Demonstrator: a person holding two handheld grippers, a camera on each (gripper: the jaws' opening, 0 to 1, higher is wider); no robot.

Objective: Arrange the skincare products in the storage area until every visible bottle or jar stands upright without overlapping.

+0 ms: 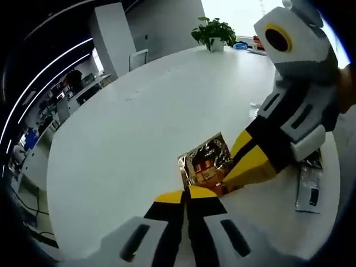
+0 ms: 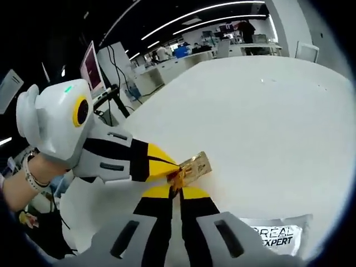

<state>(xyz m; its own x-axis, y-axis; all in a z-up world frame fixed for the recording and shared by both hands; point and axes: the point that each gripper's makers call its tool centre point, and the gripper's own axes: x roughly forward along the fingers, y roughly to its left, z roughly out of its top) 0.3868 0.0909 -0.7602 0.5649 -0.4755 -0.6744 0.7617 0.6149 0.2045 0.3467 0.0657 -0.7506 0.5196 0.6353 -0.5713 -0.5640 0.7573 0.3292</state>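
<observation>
Left gripper view: crinkled gold foil sachet [image 1: 204,163]

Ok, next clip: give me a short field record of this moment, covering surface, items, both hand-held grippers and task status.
surface: white table
items: gold foil sachet; silver sachet printed L'OREAL EXPERT
left hand-held gripper: jaws closed on the gold foil sachet's edge
right hand-held gripper: jaws closed on the same sachet
background: potted plant at the table's far end
task status: no bottle or jar in view; both sachets lie flat
</observation>
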